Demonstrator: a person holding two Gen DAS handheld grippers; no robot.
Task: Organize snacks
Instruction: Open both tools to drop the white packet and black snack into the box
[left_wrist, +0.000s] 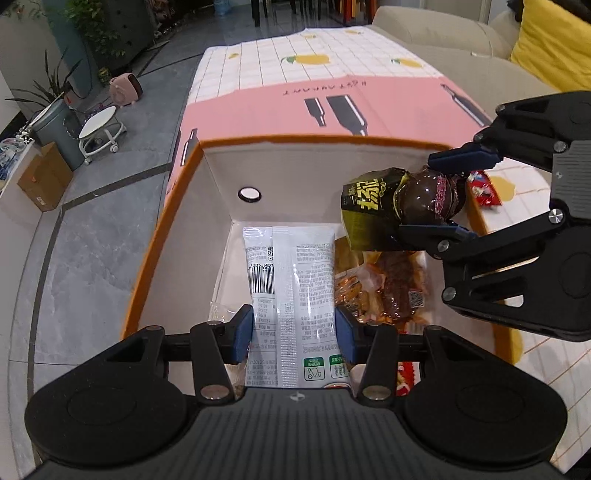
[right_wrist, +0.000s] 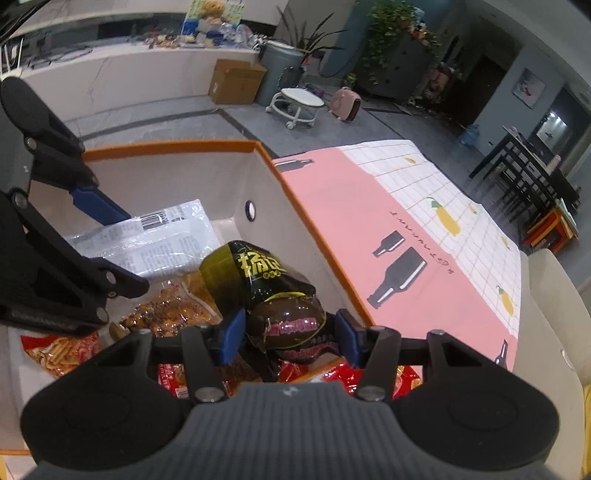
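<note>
A white box with an orange rim (left_wrist: 207, 173) (right_wrist: 166, 147) stands on the table. My left gripper (left_wrist: 294, 328) is shut on a white snack packet (left_wrist: 291, 280) (right_wrist: 155, 240) and holds it inside the box. My right gripper (right_wrist: 290, 338) (left_wrist: 448, 195) is shut on a dark brown and olive snack packet (right_wrist: 273, 295) (left_wrist: 391, 210) over the box's right side. Orange and brown snack packs (left_wrist: 384, 291) (right_wrist: 166, 314) lie on the box floor. Red packs (right_wrist: 59, 350) lie near the box's front.
The table wears a pink and white checked cloth (left_wrist: 332, 85) (right_wrist: 424, 206). A red snack pack (left_wrist: 484, 188) lies on the table right of the box. A beige sofa (left_wrist: 443, 33) with a yellow cushion (left_wrist: 550, 40) stands behind. Grey floor (left_wrist: 92, 229) lies left.
</note>
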